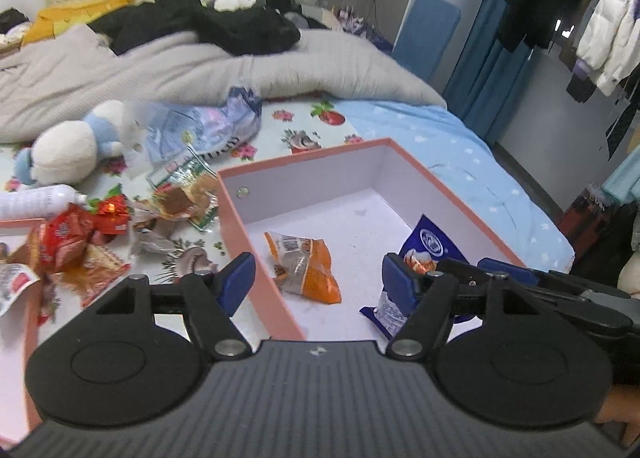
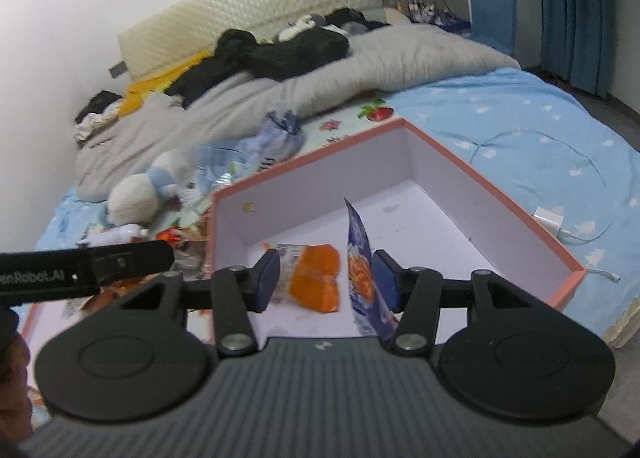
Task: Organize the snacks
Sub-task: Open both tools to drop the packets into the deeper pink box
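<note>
Box (image 1: 460,193), pink, at centre, holding orange packet (image 1: 308,270) and blue packet (image 2: 362,278) at its 5 o'clock. Right gripper (image 2: 328,278): spread; blue packet at its right pad, grip uncertain. Left gripper (image 1: 320,278): spread, empty. Advice: retract clear before the next pick. Loose snacks (image 1: 72,242) at 9 o'clock show clearly only in left view.

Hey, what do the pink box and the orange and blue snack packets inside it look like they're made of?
Pink box: likely rigid cardboard with a matte finish, going by its straight thin walls, crisp corners and plain white lining.
Orange packet: seemingly thin plastic film, crinkled, with a clear shiny section.
Blue packet: probably glossy printed plastic or foil film, since it's a thin sheet standing on edge.
</note>
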Available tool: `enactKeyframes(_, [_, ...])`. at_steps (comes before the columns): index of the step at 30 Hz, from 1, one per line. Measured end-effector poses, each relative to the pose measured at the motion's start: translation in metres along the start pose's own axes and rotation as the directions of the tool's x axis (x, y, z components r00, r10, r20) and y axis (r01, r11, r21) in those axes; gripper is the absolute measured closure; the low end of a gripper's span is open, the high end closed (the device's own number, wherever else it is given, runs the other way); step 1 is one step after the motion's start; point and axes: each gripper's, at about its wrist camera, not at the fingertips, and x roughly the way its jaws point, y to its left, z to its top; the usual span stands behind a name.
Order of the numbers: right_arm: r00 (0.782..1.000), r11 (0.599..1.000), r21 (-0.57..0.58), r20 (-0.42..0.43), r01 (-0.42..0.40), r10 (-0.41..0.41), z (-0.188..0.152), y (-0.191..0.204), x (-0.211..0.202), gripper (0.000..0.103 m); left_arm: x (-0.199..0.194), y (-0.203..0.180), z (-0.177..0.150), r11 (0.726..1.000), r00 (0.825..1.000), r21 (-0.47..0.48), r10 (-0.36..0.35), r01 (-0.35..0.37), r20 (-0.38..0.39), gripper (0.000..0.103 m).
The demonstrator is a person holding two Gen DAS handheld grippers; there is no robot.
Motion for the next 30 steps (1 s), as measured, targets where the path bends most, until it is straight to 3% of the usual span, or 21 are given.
enactKeyframes(17, [0.991, 0.990, -0.091, 0.062, -0.110, 0.115, -0.049, 0.066, -0.080, 0.048, -0.140, 0.034, -0.071, 0.996, 0.992, -0.068, 0.056, -0.049, 0.112, 0.028])
enactKeyframes(30, [0.970, 0.957, -0.172, 0.034, -0.233, 0.242, -0.102, 0.111, -0.108, 0.048, -0.204, 0.059, -0.127, 0.987, 0.983, -0.123, 0.124, -0.107, 0.135, 0.028])
